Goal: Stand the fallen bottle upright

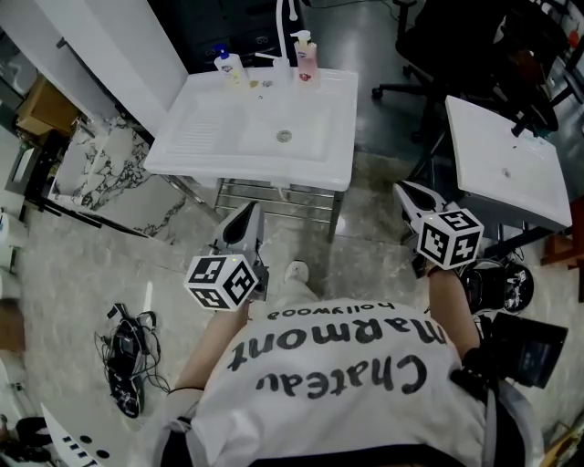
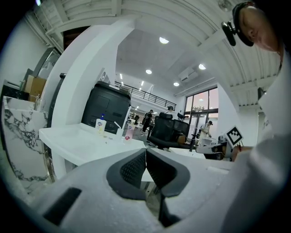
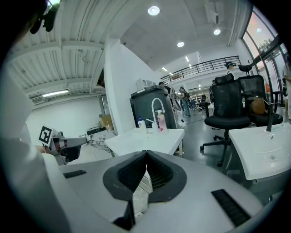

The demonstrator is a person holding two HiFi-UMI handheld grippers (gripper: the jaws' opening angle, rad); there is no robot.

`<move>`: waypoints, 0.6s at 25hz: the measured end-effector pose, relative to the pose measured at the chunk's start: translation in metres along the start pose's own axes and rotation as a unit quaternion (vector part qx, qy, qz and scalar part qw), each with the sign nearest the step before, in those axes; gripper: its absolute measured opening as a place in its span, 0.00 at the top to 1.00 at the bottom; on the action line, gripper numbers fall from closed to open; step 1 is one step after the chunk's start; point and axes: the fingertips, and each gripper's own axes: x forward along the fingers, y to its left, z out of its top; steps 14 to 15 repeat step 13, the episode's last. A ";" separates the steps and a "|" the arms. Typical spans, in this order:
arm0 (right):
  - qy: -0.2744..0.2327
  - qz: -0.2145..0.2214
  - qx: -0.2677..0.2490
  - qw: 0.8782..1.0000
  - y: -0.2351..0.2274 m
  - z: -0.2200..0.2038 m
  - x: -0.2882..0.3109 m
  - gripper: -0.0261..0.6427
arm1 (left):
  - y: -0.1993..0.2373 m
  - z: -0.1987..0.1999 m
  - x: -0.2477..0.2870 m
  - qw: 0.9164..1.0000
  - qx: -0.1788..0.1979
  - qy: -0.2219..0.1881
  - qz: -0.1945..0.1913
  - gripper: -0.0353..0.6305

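A person stands facing a white sink, seen from above, with a gripper in each hand. The left gripper and the right gripper are both held low and close to the body, well apart from the sink. Each has its jaws pressed together with nothing between them.

Two bottles sit along the sink's back edge. A white bottle with a blue cap is near the back left corner, and a pink pump bottle is just right of the tap. As far as these small, distant shapes show, both stand upright and no bottle lies on its side, which is how the task wants it.

My judgement is that the sensible thing now is a closer look at that back edge. The bottles are tall and narrow and stand close together, so any approach should come in slowly from the front edge to avoid knocking either over.
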 end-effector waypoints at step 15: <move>-0.003 -0.002 -0.005 1.000 0.005 0.003 -0.004 0.94 | 0.000 0.006 -0.003 1.000 -0.002 -0.005 -0.005 0.92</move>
